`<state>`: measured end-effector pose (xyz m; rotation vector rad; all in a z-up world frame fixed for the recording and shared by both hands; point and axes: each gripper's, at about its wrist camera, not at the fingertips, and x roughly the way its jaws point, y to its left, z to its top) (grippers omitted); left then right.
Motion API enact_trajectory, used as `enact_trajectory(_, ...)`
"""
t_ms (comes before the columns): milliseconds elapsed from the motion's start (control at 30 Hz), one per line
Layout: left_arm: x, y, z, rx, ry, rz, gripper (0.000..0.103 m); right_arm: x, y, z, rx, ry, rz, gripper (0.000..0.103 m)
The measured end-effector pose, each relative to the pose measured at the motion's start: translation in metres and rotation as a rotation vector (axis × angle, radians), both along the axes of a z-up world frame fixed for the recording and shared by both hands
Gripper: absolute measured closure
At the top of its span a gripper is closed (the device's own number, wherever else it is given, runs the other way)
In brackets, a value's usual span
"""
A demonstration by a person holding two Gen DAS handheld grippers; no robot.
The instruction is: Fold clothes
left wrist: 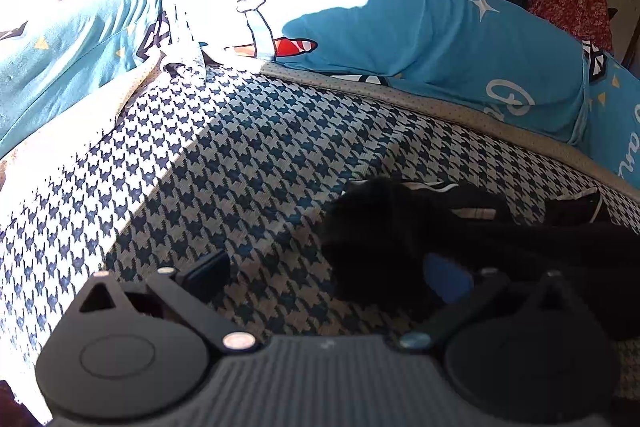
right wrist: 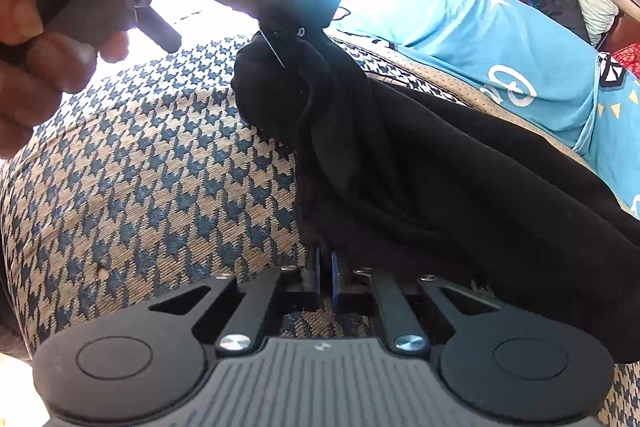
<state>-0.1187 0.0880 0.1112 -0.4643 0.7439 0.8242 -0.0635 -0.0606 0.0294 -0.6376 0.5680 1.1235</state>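
**Black garment pinched on houndstooth cover**

The left claw (left wrist: 328,277) gapes wide, black garment (left wrist: 420,227) draped over one finger. Its handle reads "GenRobot.AI". The right claw (right wrist: 325,269) is clamped on the garment's edge, below a blue pillow (right wrist: 500,39)

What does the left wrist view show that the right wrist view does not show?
Only the left wrist view: the left gripper with jaws wide open, and a white pillowcase with a red cartoon print. Only the right wrist view: the right gripper shut on the black garment, and a hand. Both: the garment, the blue-and-beige houndstooth cover, the blue star-print pillow.
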Motion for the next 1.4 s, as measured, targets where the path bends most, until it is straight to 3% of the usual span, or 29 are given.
enact_trajectory(233,-0.026,0.002,0.02,0.06,-0.064,0.001,0.0,-0.017,-0.017,0.036,0.134,0.11,0.02,0.097)
enact_trajectory(500,-0.063,0.0,0.04,0.132,-0.133,-0.046,0.0,-0.092,-0.019,0.052,0.203,0.239,0.185,0.097)
enact_trajectory(667,-0.085,-0.003,0.047,0.16,-0.168,-0.059,0.0,-0.123,-0.021,0.06,0.265,0.366,0.286,0.097)
enact_trajectory(833,-0.093,-0.015,0.043,0.161,-0.147,-0.12,0.0,-0.141,-0.019,0.059,0.228,0.301,0.323,0.085)
enact_trajectory(933,-0.093,-0.026,0.04,0.145,-0.136,-0.173,0.0,-0.133,-0.028,0.061,0.225,0.283,0.258,0.074)
enact_trajectory(1200,-0.081,-0.063,0.022,0.094,-0.099,-0.296,0.0,-0.103,-0.055,0.065,0.226,0.227,0.045,0.074)
enact_trajectory(1400,-0.075,-0.078,0.003,0.04,-0.071,-0.335,0.0,-0.069,-0.09,0.062,0.227,0.211,-0.204,0.074)
